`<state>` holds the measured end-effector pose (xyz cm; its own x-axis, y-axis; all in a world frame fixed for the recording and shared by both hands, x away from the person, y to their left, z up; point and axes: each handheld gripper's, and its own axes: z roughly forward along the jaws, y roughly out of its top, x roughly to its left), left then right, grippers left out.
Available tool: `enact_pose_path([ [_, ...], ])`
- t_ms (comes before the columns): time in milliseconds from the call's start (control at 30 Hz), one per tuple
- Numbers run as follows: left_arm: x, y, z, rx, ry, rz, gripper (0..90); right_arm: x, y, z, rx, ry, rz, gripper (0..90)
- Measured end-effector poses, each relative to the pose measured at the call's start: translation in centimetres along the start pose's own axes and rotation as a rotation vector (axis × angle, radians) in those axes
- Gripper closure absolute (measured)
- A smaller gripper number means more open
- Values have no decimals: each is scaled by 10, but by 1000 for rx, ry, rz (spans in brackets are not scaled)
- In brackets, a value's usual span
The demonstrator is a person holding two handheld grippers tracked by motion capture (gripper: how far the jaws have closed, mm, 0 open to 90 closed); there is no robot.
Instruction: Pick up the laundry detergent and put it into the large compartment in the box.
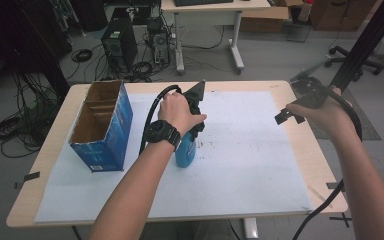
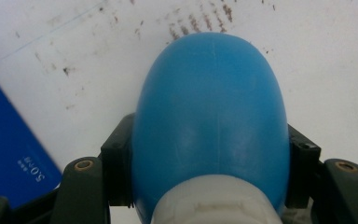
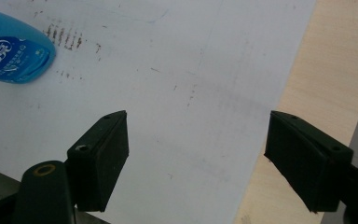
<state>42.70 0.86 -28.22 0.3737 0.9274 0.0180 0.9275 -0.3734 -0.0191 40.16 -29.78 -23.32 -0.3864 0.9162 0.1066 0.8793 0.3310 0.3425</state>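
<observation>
Your left gripper (image 2: 209,186) has its fingers (image 2: 116,158) pinching the blue bottle (image 1: 185,150) near its white cap, at the middle of the counter (image 1: 280,87). The body is round and smooth, so I think it can slip or turn if you lift too fast. The open blue box (image 1: 102,125) stands close at 9 o'clock; a swing there may hit its wall. Your right gripper (image 3: 196,154) keeps its fingers spread over bare sheet at 3 o'clock, close to the counter edge, where the room is free.

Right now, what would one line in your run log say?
left tool: shut on blue bottle | right tool: open, nothing between its jaws, over white sheet | blue box: open-topped, left of bottle
</observation>
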Motion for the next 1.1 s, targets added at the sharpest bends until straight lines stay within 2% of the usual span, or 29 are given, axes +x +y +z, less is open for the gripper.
enact_pose_path([
  [433,6,-3,-53,-40,-3,-6,374,1,3,-8,-22,2,1,223],
  [800,2,-2,-89,-37,-9,-2,374,1,4,-13,-29,4,2,224],
  [1100,1,-1,-125,-68,-7,-12,374,-1,4,-17,-32,3,6,225],
])
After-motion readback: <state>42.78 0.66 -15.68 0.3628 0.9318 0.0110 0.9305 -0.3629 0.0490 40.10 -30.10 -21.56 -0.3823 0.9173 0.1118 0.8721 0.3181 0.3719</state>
